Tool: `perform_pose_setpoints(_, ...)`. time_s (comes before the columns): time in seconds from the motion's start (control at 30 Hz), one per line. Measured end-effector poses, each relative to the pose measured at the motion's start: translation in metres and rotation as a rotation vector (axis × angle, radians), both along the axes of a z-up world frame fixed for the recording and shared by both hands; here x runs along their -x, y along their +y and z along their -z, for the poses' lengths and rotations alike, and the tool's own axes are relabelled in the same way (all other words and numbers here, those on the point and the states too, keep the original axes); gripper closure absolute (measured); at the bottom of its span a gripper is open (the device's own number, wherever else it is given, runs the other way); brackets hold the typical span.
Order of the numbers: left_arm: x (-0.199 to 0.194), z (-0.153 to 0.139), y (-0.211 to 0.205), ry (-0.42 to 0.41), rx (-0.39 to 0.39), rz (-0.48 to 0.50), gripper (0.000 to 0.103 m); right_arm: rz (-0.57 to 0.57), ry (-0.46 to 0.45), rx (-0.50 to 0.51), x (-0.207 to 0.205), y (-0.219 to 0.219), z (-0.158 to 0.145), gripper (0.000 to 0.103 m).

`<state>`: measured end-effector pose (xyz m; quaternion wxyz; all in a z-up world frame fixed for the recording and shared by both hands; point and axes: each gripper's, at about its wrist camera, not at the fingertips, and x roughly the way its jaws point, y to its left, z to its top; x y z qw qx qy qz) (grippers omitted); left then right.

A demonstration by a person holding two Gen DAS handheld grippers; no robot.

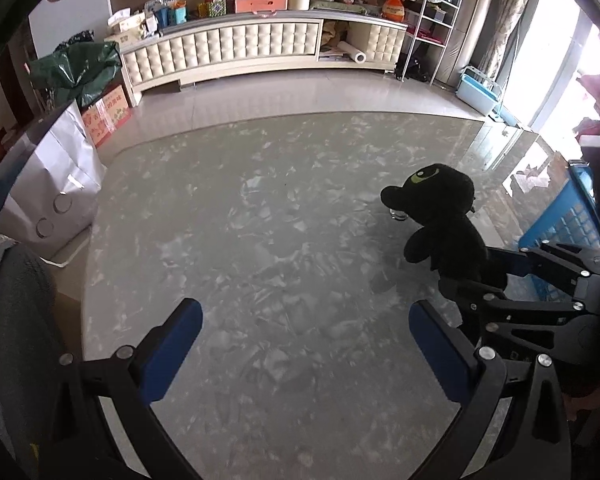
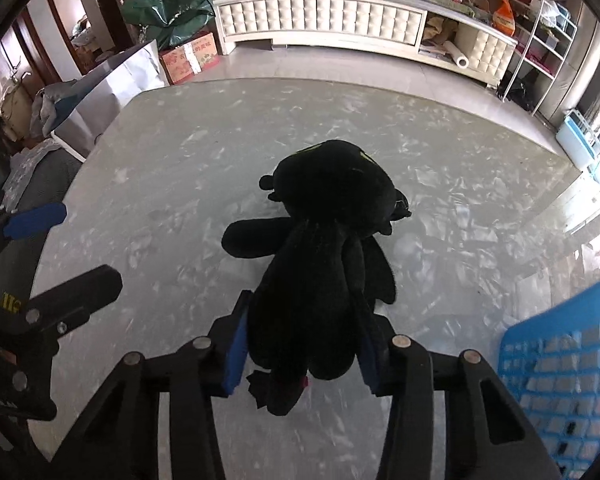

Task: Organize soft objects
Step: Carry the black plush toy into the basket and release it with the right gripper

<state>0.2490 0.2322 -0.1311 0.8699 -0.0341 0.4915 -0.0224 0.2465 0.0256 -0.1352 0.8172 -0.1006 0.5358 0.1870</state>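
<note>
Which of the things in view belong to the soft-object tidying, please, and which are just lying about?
Part of the job:
- black plush toy, clamped in the right gripper
- blue basket beside it
- left gripper, open and empty

Just lying about:
- green bag
- red-printed carton
- white paper bag
- wire shelf

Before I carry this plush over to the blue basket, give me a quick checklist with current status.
1. Right gripper shut on the black dragon plush: ok.
2. Grip centered on the plush: not ok, it holds the tail end; the head hangs forward.
3. Left gripper open and empty: ok.
4. Blue basket beside the right gripper: ok.
5. Room inside the basket: cannot tell.
6. Plush lifted off the marble table: cannot tell.
</note>
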Motion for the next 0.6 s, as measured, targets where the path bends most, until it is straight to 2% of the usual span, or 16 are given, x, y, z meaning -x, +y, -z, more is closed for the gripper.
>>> perform_pose_setpoints(0.23, 0.022, -0.041, -0.017, -0.051, -0.007, 0.014, 0.000, -0.032, -0.059, -0.017, 0.026, -0.015, -0.038, 0.060)
perform_pose_setpoints(0.6, 0.064, -0.102, -0.077, -0.137, -0.033, 0.062, 0.000, -0.035, -0.136, -0.080, 0.073, -0.064, -0.111, 0.059)
